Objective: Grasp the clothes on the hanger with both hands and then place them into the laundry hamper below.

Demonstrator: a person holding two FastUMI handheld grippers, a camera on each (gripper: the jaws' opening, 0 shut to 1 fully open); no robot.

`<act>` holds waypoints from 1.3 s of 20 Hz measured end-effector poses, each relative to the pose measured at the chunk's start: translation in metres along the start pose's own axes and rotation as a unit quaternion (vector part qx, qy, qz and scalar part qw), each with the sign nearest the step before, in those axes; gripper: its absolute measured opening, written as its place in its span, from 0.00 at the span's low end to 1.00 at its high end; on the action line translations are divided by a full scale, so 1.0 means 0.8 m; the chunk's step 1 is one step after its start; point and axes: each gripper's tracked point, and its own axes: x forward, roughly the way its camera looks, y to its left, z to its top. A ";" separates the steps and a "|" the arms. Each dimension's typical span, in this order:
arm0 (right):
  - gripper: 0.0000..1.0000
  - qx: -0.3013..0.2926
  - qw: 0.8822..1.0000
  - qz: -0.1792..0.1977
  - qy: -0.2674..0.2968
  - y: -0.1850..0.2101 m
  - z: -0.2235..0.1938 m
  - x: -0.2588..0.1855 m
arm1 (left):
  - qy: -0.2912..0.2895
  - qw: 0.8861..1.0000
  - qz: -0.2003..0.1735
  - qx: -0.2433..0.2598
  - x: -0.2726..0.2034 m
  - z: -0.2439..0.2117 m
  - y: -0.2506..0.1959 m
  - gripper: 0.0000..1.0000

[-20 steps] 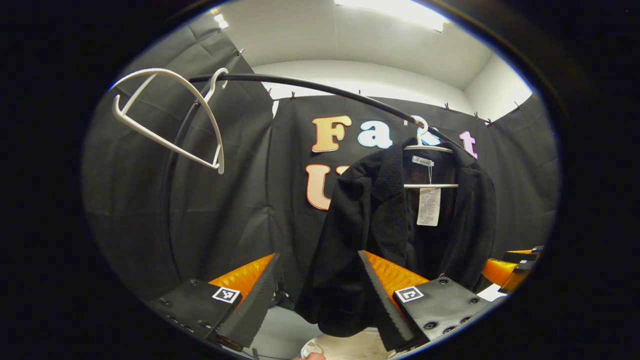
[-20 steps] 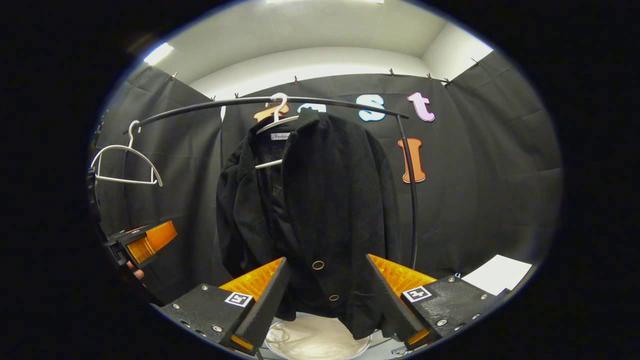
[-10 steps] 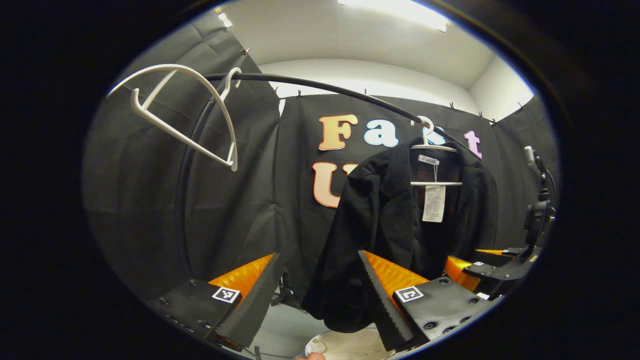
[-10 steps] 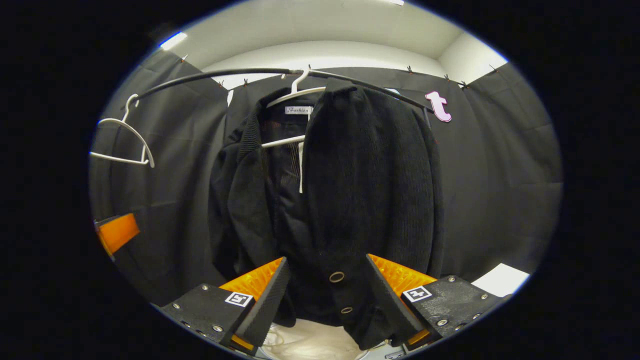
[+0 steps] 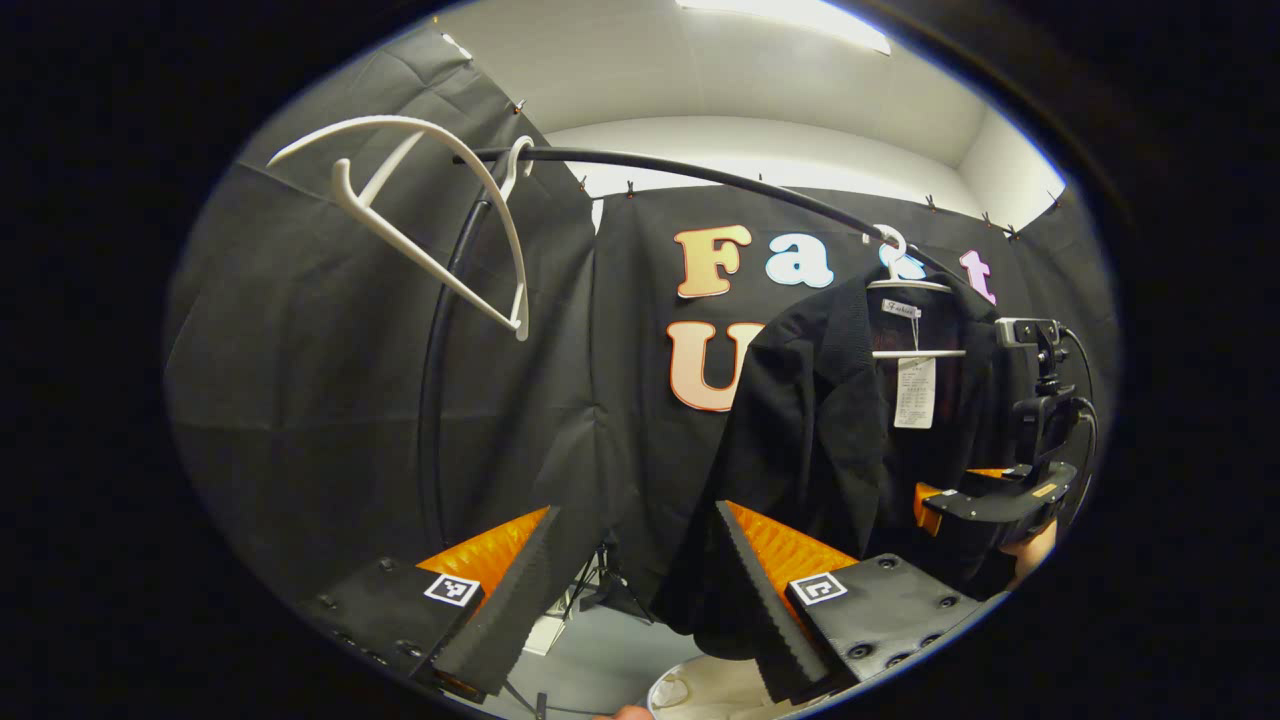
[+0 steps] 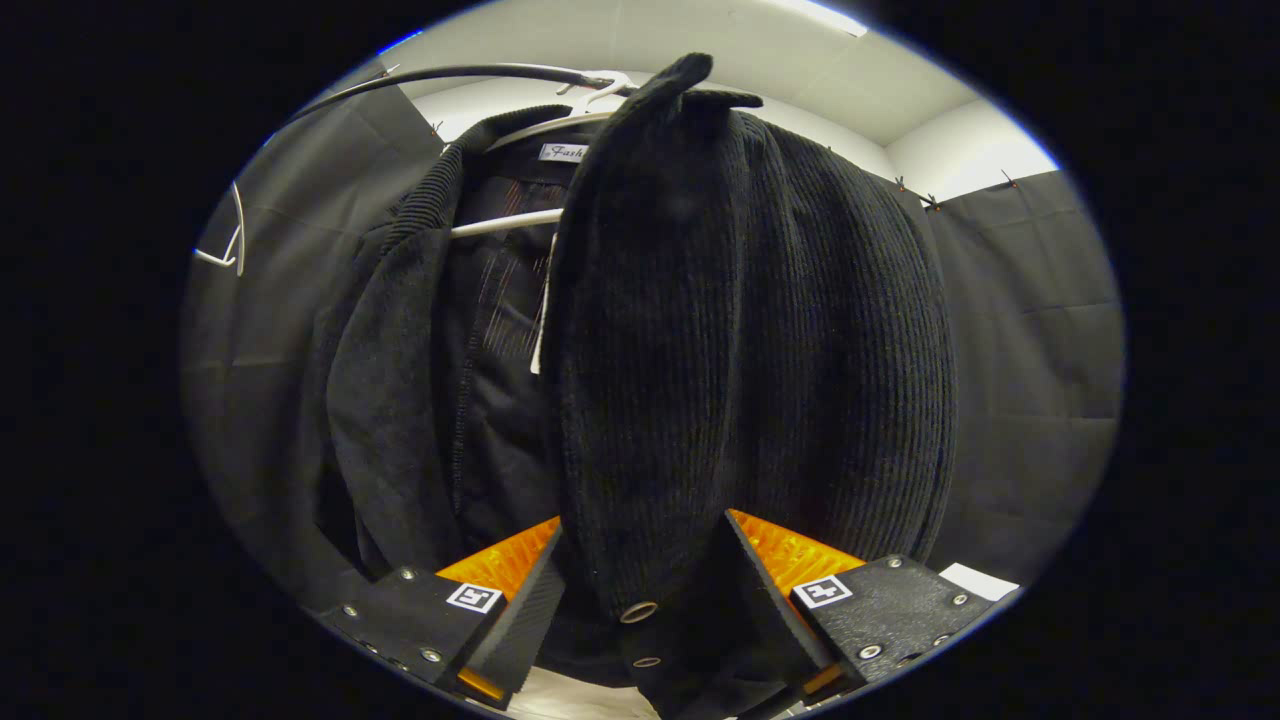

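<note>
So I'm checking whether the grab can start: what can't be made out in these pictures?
- Laundry hamper: left gripper view, cut off by the bottom edge and hidden by the black jacket.
- Contact: right gripper view, right tongs stand open around the jacket front; touching cannot be told.
- Jacket hanger: mostly hidden by the collar.

A bare white hanger (image 5: 430,215) hangs tilted from the curved black rail (image 5: 680,175), well apart from the rest. A ceiling lamp (image 5: 790,18) glows overhead. A white sheet (image 6: 980,578) lies low beside the cloth wall.
</note>
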 end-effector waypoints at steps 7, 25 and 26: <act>0.17 0.018 1.000 -0.023 0.000 -0.047 0.013 -0.023 | 0.005 0.999 -0.037 -0.008 0.015 -0.011 -0.030 0.93; 0.03 0.036 0.997 0.028 -0.061 -0.098 0.101 -0.157 | 0.030 0.984 -0.177 -0.024 0.127 -0.054 -0.301 0.93; 0.03 0.037 0.997 0.032 -0.061 -0.097 0.101 -0.159 | 0.026 0.985 -0.169 -0.014 0.137 -0.058 -0.307 0.96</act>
